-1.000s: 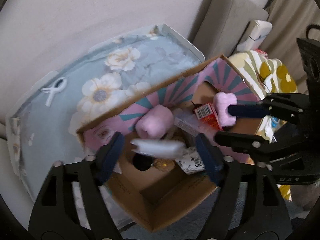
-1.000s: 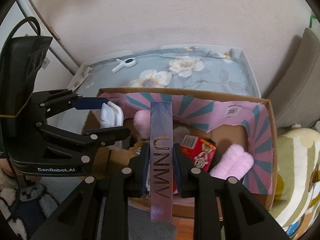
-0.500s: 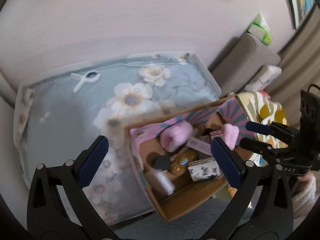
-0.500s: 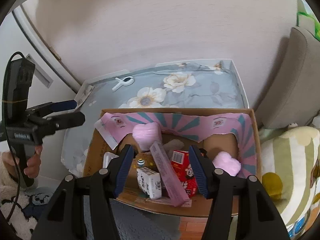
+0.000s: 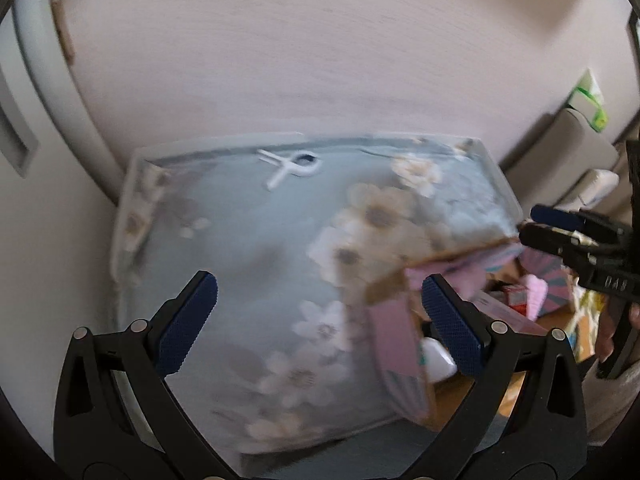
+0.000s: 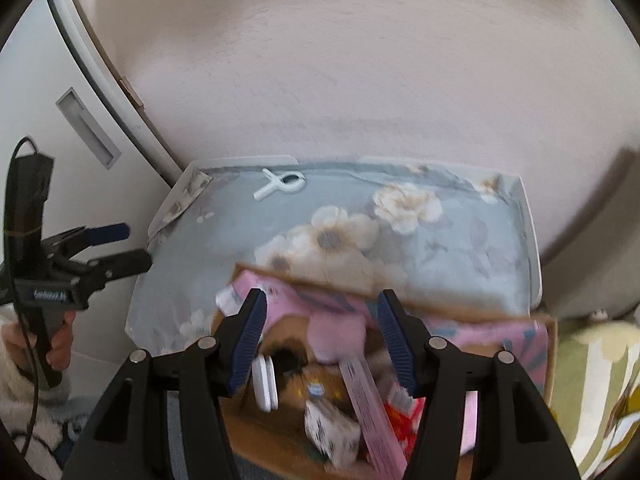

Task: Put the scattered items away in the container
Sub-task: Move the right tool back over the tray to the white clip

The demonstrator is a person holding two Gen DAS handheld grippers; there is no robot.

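A lived-in home room: a floral bedsheet [image 6: 400,240] covers a low surface against a plain wall [image 6: 360,60], a grey sofa arm [image 5: 560,152] stands alongside, with a patterned cushion [image 6: 600,380] nearby.

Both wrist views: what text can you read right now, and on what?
"DAS", first letter unsure: white print on the black right gripper body.
Black left gripper, white label: too blurred to read.
Long pink box, red carton: print too blurred.
Both grippers' jaws have just been opening, with nothing between them.
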